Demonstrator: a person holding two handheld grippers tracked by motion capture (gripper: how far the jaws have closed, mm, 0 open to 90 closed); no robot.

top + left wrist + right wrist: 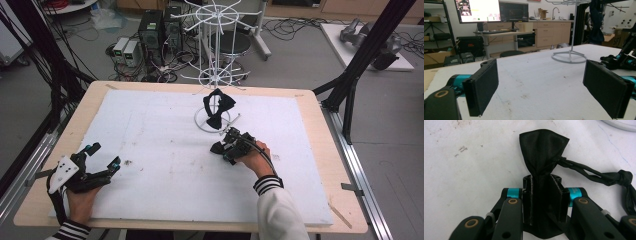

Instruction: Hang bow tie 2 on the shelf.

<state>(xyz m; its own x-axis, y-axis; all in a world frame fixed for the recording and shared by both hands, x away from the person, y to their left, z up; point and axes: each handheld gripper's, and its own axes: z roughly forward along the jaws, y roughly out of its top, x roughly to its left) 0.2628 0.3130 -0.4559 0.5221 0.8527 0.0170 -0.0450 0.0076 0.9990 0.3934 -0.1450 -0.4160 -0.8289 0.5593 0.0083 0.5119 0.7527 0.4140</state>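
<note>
A small black fabric pouch lies on the white board, and its drawstring trails off to the right, ending in a knot. My right gripper is shut on the pouch's lower half, which bunches between the pads. From above, the right gripper sits just in front of the white wire stand, with the pouch at its tip. Another black cloth piece hangs on the stand. My left gripper rests at the near left, jaws wide apart and nothing between them.
A white foam board covers the wooden table. The stand's ring base rests on the board's far middle. Black frame posts rise at the right. Computers and cables lie on the floor beyond the table.
</note>
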